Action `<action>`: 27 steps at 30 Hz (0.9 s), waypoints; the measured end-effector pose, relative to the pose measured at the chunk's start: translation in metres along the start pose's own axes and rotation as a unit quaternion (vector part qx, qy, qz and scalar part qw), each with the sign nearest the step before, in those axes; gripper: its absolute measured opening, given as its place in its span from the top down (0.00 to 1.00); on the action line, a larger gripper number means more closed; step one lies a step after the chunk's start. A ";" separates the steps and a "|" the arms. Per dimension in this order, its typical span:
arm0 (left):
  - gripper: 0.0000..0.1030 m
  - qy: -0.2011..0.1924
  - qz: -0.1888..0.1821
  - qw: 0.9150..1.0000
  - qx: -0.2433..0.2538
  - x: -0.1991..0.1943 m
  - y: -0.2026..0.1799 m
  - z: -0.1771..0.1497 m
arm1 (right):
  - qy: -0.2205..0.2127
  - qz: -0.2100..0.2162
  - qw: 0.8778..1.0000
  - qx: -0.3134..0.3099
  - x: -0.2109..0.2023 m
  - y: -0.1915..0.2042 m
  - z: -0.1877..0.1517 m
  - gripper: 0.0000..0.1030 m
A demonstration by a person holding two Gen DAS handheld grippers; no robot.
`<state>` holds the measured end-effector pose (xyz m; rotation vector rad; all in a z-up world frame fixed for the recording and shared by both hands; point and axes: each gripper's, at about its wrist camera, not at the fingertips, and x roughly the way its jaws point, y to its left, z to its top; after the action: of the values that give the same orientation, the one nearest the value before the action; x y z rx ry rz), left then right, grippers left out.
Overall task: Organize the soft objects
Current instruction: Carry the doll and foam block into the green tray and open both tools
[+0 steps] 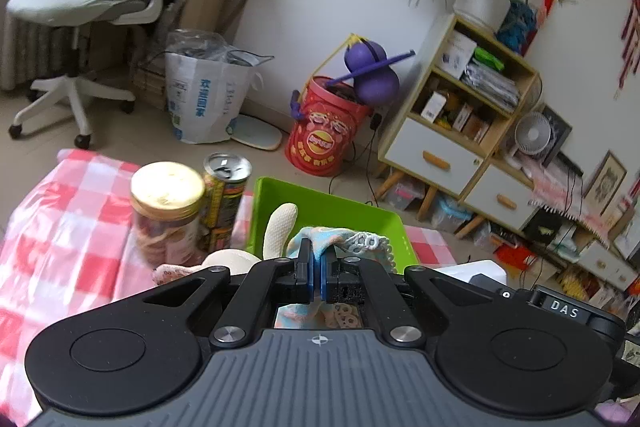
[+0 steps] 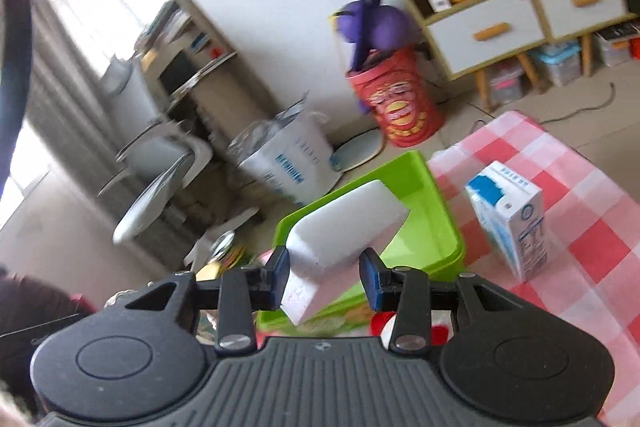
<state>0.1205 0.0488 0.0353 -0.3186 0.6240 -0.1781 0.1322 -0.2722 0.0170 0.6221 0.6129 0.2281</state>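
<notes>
A cloth [image 1: 320, 247] is pinched in the left tongs [image 1: 315, 277]; only the right view shows the sponge [image 2: 340, 227] clamped in the right tongs [image 2: 326, 273], and a carton [image 2: 510, 219].

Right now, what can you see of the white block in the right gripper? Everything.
The white block is a thick rectangular slab, plain white, with a matte, finely grained surface like foam or sponge, and softly rounded edges. It sits tilted between the blue-padded fingers of the right gripper, its far end raised over the green bin. The left pad touches its side; contact at the right pad is unclear. Nothing else touches it.
</notes>
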 end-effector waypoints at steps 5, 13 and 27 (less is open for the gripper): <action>1.00 0.010 0.004 1.000 0.020 0.038 -0.016 0.009 | -0.002 0.003 1.000 0.001 0.031 -0.010 0.008 0.89; 1.00 0.038 0.023 0.998 0.033 0.098 -0.016 0.006 | 0.017 0.002 1.000 -0.010 0.066 -0.024 0.002 0.88; 1.00 0.061 0.009 0.997 0.042 0.149 -0.029 -0.001 | 0.054 -0.022 0.998 -0.018 0.099 -0.046 -0.013 0.87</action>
<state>0.2372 -0.0168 -0.0369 -0.2227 0.7378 -0.2070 0.2043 -0.2649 -0.0656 0.5636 0.7241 0.2311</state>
